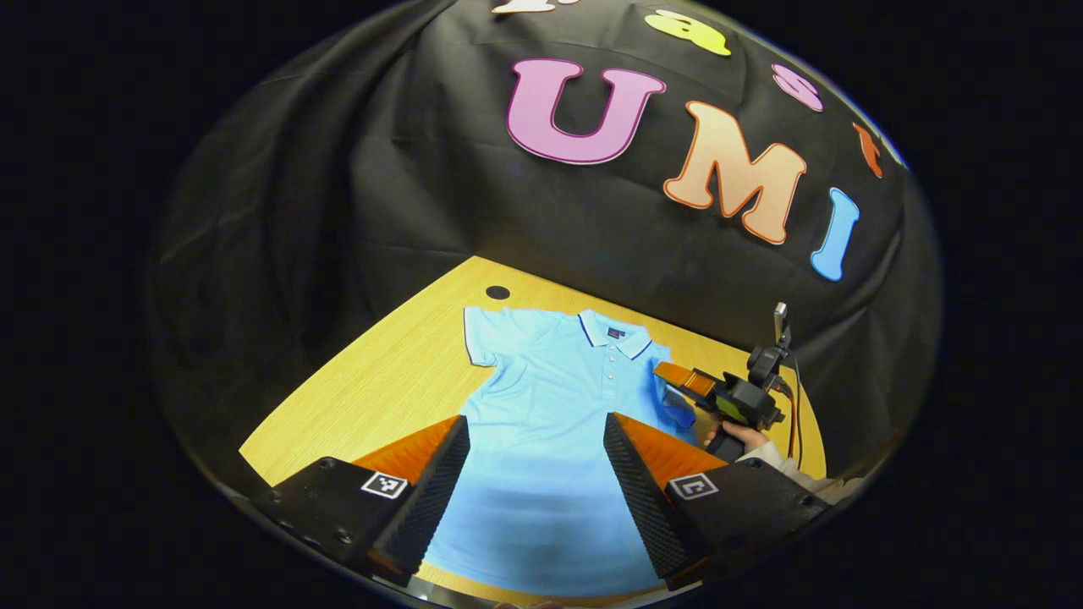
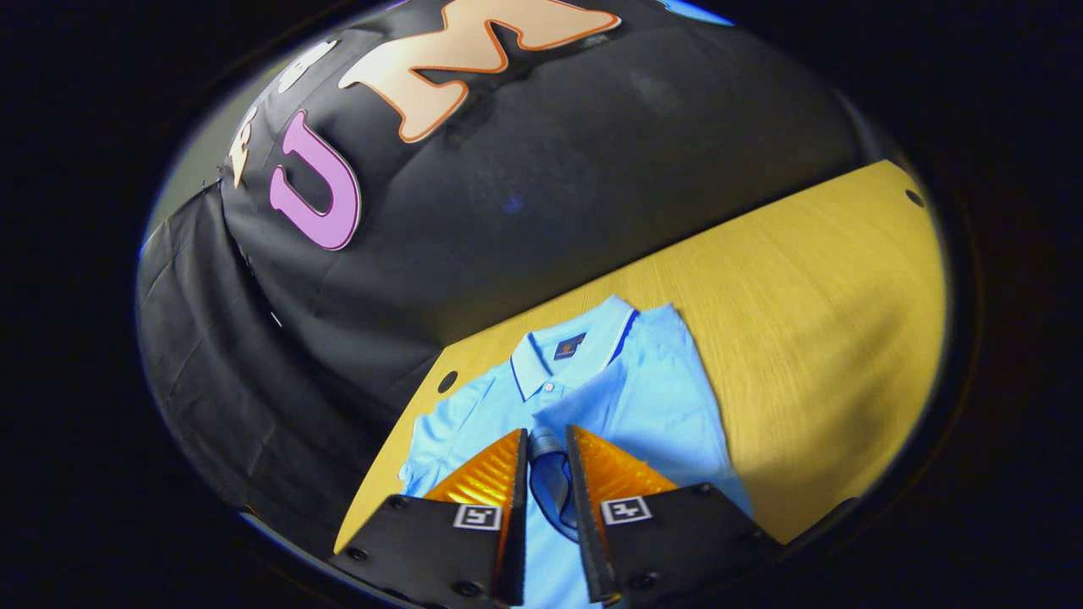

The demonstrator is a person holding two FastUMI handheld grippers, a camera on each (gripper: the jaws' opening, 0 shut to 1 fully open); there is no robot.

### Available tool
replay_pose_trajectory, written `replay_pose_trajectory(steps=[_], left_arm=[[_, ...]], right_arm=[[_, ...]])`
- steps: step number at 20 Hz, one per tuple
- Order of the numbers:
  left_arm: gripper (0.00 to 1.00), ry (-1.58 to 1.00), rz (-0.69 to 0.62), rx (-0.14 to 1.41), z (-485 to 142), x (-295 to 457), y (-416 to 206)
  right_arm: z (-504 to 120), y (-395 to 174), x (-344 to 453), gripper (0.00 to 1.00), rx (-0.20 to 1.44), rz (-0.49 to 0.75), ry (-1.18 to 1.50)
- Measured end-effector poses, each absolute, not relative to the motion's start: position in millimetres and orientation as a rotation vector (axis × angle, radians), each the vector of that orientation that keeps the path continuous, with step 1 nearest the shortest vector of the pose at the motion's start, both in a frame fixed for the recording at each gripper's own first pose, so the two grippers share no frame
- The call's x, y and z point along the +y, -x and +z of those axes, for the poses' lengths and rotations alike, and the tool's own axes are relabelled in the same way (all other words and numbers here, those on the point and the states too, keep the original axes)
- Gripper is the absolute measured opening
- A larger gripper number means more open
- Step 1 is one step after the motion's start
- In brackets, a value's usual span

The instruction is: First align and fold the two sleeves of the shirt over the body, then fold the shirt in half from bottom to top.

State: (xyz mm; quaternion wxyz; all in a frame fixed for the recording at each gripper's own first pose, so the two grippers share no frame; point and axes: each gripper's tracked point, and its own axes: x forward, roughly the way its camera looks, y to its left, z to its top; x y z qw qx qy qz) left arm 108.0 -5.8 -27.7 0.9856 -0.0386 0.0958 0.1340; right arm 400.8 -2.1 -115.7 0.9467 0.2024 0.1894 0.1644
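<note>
Left claw (image 1: 535,474) spread wide above shirt (image 1: 550,397); right claw (image 2: 546,474) pinching sleeve (image 2: 550,478), lifted over body.

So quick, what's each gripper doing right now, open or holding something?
Left gripper: open above the light blue polo shirt, holding nothing.
Right gripper: shut on the shirt's sleeve, a fold pinched between both fingers.

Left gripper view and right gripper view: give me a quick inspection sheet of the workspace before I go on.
Surface: wooden table, with a dark round hole near its far edge.
Job's things: light blue polo shirt flat, collar away; one sleeve lifted.
Clutter: nothing seen.
Grippers: left gripper open above the shirt; right gripper shut on that sleeve.
Cables: cable on the right gripper.
Surroundings: black cloth wall.
</note>
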Motion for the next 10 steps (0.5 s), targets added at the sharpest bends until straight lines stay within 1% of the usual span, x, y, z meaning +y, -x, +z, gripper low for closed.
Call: replay_pose_trajectory(steps=[3, 4, 5, 7, 8, 9, 10], left_arm=[[0.96, 0.088, 0.26, 0.185, -25.8, 13.4, -122.3], [0.96, 0.087, 0.258, 0.184, -26.1, 22.0, -129.4], [0.96, 0.08, 0.258, 0.192, -28.8, 31.5, -137.8], [0.96, 0.052, 0.248, 0.198, -28.1, 46.6, -157.7], [0.96, 0.033, 0.233, 0.198, -25.7, 53.8, -169.6], [0.95, 0.011, 0.216, 0.198, -24.6, 60.6, -182.3], [0.96, -0.008, 0.201, 0.199, -22.2, 68.4, -197.3]], right_arm=[[-115.6, -389.7, -4.7, 0.71, 0.399, 0.338, -0.346], [-113.4, -385.8, -8.2, 0.92, 0.387, 0.325, -0.318], [-107.2, -375.3, -13.9, 0.97, 0.378, 0.309, -0.3], [-102.0, -360.3, -27.7, 0.98, 0.365, 0.25, -0.277], [-97.6, -351.2, -32.7, 0.92, 0.354, 0.228, -0.273], [-95.2, -341.7, -38.7, 0.98, 0.344, 0.203, -0.271], [-93.4, -332.2, -45.1, 0.98, 0.34, 0.173, -0.272]])
